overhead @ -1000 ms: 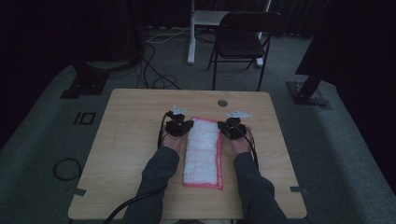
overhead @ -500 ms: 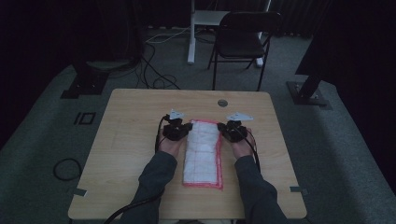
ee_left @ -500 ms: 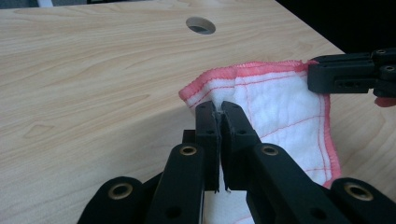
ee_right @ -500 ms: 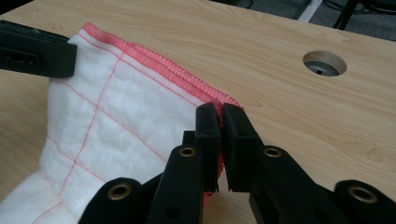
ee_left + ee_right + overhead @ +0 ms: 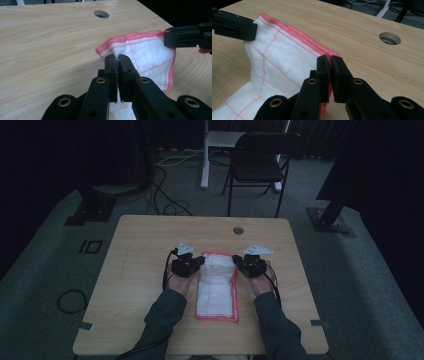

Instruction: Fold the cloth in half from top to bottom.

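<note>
A white cloth (image 5: 216, 287) with a pink hem and thin pink grid lines lies folded in a long strip near the middle of the wooden table (image 5: 140, 250), running from the person's side toward the far side. Its near end lies flat close to the front edge, between the two sleeves (image 5: 162, 320), while its far end is lifted off the wood by both grippers. The left gripper (image 5: 117, 62) has its jaws pressed together on the far left corner of the cloth, with a sliver of white fabric showing between them. The right gripper (image 5: 329, 63) is likewise closed tight on the far right corner, right at the pink hem. In the high view the two grippers sit just beside each other with only the width of the cloth between them. Bare wood stretches well out to the left and right of the cloth and beyond it toward the far edge, so there is open room on every side. The only feature on that surface is a round cable hole (image 5: 238, 230) near the far edge, well apart from the cloth. Past the table stands a dark folding chair (image 5: 260, 167), and cables (image 5: 165, 195) trail on the grey floor.
</note>
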{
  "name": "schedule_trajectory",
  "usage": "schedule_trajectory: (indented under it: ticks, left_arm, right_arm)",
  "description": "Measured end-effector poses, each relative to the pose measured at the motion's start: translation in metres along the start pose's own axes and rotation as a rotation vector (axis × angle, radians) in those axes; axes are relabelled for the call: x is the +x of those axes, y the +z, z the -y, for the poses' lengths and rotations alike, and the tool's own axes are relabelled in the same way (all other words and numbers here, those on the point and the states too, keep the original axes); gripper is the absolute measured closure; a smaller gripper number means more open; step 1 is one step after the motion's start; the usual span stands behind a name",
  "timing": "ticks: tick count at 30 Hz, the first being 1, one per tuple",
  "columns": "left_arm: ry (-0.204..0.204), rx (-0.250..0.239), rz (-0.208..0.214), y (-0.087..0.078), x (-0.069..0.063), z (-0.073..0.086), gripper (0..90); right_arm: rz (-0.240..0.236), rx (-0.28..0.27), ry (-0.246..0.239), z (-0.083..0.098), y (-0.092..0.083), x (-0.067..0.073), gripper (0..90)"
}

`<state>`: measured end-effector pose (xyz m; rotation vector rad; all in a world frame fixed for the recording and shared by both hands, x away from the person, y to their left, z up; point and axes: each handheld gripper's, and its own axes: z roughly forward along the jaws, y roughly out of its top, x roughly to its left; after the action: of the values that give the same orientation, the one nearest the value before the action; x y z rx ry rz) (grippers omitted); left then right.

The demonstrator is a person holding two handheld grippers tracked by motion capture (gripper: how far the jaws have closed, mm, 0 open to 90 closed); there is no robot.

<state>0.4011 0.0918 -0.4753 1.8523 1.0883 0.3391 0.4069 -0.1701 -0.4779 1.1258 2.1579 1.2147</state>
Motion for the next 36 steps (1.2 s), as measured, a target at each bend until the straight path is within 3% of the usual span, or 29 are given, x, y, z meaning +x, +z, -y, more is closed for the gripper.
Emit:
schedule_trajectory:
  ticks: [17, 36]
  left_arm:
    - [-0.018, -0.015, 0.033, -0.020, -0.011, 0.012, 87.3]
    - [-0.026, -0.041, 0.056, -0.043, -0.018, 0.029, 87.2]
  right_arm:
    - [-0.032, -0.029, -0.017, 0.011, -0.022, 0.013, 85.9]
    - [-0.063, -0.043, -0.075, 0.020, -0.042, 0.035, 85.8]
